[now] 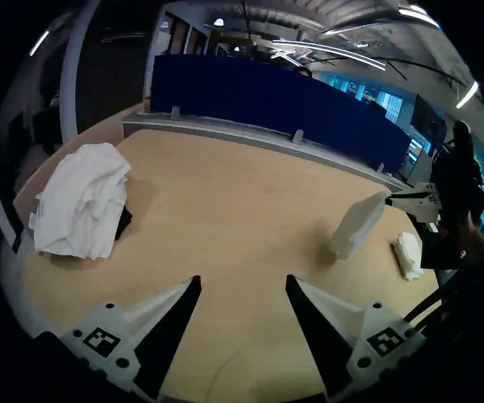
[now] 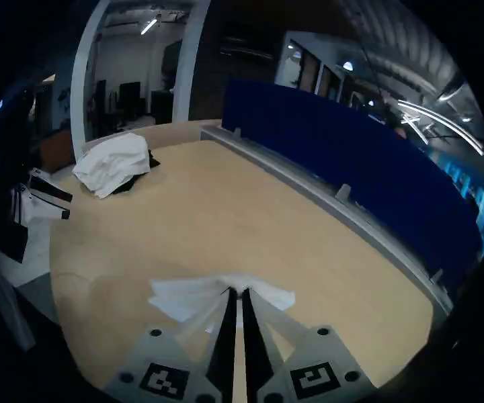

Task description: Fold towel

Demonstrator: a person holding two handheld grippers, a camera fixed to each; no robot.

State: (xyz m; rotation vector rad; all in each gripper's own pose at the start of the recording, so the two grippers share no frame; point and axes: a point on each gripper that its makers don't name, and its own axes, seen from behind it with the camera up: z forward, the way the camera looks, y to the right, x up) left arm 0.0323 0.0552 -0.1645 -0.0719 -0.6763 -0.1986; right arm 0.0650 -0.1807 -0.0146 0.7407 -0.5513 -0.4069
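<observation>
Pinching a white towel (image 2: 175, 299), the right hand-held gripper (image 2: 236, 291) holds it up over the worktop (image 2: 208, 208), likely so it hangs straight; the left hand-held gripper (image 1: 243, 278) gapes wide, empty.

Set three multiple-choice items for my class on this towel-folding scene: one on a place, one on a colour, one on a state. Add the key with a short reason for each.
1. Where does the pile of white towels lie?
A. on the wooden table
B. on the floor
C. on a chair

2. What colour is the partition behind the table?
A. red
B. blue
C. green

3. How do the jaws of the right gripper stand?
A. wide open and empty
B. shut on a white towel
C. shut on a cup

Key:
1 A, the pile rests on the tabletop.
2 B, the long panel is deep blue.
3 B, the right gripper view shows the jaws closed with cloth pinched between them.
</observation>
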